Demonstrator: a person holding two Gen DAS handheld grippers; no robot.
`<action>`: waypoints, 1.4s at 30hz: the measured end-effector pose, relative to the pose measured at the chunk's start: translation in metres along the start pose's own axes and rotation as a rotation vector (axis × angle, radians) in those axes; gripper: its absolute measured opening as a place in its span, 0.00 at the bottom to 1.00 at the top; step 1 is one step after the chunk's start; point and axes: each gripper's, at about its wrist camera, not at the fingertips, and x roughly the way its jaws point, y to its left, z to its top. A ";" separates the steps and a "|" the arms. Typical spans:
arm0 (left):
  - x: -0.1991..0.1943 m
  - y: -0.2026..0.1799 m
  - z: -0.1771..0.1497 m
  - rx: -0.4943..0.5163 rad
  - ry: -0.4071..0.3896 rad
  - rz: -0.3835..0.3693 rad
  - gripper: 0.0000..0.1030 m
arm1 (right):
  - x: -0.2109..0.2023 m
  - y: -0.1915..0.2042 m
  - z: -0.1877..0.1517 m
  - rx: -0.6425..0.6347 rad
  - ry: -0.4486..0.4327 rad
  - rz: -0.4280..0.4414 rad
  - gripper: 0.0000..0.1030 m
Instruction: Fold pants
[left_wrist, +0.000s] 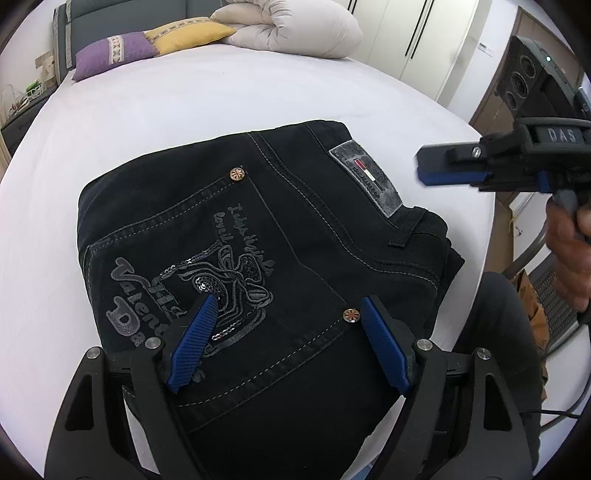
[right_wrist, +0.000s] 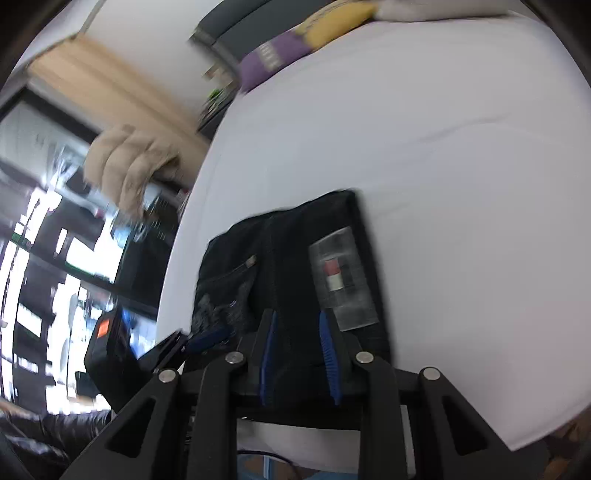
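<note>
Folded black jeans lie on the white bed, back pocket with grey print and a grey waist patch facing up. My left gripper is open, its blue pads spread wide just over the printed pocket, with nothing pinched between them. To the right, my right gripper hangs in the air off the waistband corner. In the blurred right wrist view the right gripper shows a narrow gap between its pads, nothing in it, with the jeans lying beyond. One blue finger of the left gripper shows at lower left.
A purple pillow, a yellow pillow and a rolled beige duvet lie at the head of the bed. White wardrobes stand behind. The person's hand and dark trouser leg are at the bed's right edge.
</note>
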 end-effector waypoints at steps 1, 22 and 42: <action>0.001 0.000 0.000 0.001 0.000 0.001 0.77 | 0.008 0.001 -0.002 -0.001 0.020 -0.006 0.26; -0.054 0.099 -0.007 -0.363 -0.065 0.041 0.92 | -0.006 -0.038 0.003 0.079 -0.027 -0.037 0.67; 0.017 0.066 0.017 -0.246 0.158 0.033 0.61 | 0.077 -0.031 0.023 0.034 0.151 -0.067 0.39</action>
